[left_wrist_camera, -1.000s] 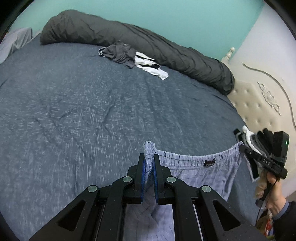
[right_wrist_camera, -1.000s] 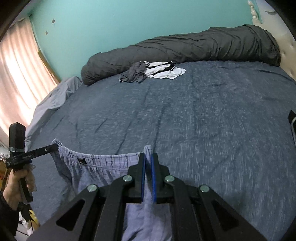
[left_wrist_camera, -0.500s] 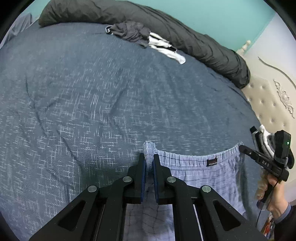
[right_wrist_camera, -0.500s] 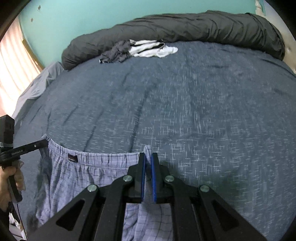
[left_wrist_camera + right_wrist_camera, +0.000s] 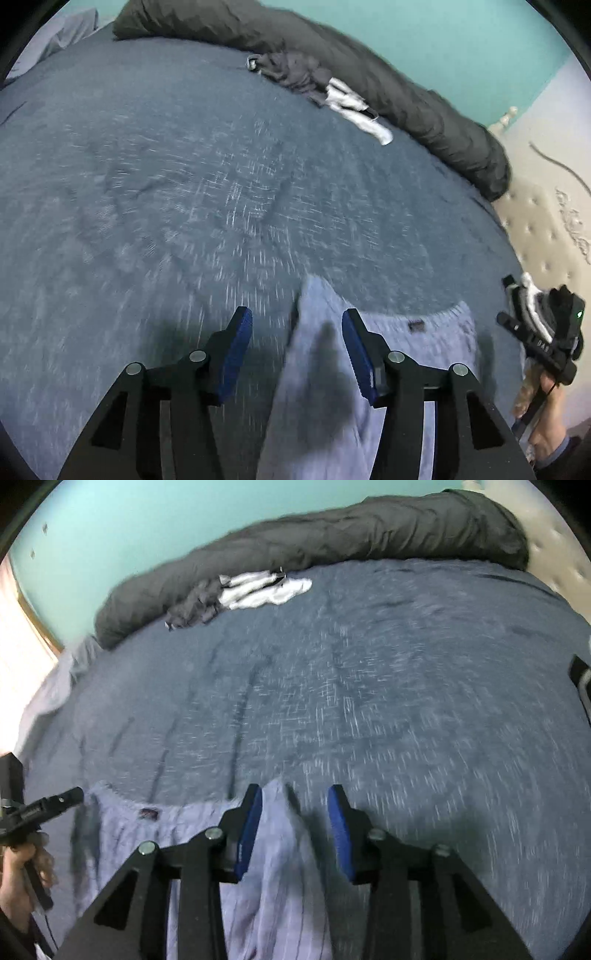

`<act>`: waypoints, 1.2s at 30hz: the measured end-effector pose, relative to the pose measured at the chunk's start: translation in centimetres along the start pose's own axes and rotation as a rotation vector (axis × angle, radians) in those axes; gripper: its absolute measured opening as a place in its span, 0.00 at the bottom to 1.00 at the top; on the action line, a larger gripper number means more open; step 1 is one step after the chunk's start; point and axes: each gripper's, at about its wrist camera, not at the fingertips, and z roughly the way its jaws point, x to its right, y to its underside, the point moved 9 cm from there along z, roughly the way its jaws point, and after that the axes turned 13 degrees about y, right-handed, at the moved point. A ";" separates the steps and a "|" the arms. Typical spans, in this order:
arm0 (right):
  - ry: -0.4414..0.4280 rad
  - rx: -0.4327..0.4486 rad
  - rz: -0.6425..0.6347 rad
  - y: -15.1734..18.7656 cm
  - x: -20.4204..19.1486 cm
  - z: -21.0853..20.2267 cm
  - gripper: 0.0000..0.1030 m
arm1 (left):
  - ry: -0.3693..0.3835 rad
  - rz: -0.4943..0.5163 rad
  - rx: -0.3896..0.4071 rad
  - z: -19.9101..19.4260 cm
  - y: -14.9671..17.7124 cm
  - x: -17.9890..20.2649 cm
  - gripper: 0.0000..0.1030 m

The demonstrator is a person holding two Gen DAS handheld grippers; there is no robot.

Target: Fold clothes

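Left wrist: shorts (image 5: pixel 325 387) between wide-open left gripper (image 5: pixel 297 343) jaws, unheld, waistband running right toward right gripper (image 5: pixel 295 823), likewise open, near bed (image 5: pixel 184 192) edge.

You are standing in a home bedroom. A wide bed (image 5: pixel 369 701) with a heathered dark-blue cover fills nearly all of both views. Along its far edge lies a long rolled charcoal-grey duvet (image 5: pixel 332 535), with a small heap of dark grey and white garments (image 5: pixel 240 594) just in front of it. At the head stands a cream button-tufted upholstered headboard (image 5: pixel 546 218) with carved scrollwork. Behind the bed you see a plain turquoise painted wall (image 5: pixel 129 524).
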 end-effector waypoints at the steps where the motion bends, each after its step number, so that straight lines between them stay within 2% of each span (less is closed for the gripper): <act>1: -0.030 -0.001 0.004 1.2 0.0 -1.0 0.36 | -0.006 0.019 0.001 -0.8 1.0 0.4 0.53; 6: -0.118 -0.051 0.089 7.2 0.6 -3.5 0.36 | -0.012 0.033 -0.011 -3.8 6.7 1.6 0.53; 10: -0.146 -0.070 0.198 11.2 1.0 -4.7 0.36 | 0.016 0.000 -0.016 -4.5 11.0 2.8 0.53; 13: -0.140 -0.064 0.215 12.9 0.5 -5.5 0.36 | 0.005 0.022 -0.029 -4.0 13.1 3.7 0.53; 20: -0.121 -0.049 0.174 14.7 -0.1 -5.6 0.36 | -0.036 0.109 -0.074 -2.8 14.7 4.6 0.53; 25: -0.123 -0.095 0.216 15.6 1.0 -4.5 0.36 | -0.037 0.130 -0.086 -2.6 15.5 4.5 0.53; 28: -0.123 -0.119 0.207 16.0 0.7 -4.2 0.36 | -0.023 0.108 -0.082 -2.4 15.4 4.3 0.52; 32: -0.117 -0.135 0.131 16.6 -0.9 -3.8 0.36 | -0.028 0.111 -0.088 -1.9 15.6 4.1 0.41; 36: -0.110 -0.136 0.118 16.7 -1.4 -3.3 0.36 | -0.025 0.107 -0.090 -2.0 15.7 3.8 0.19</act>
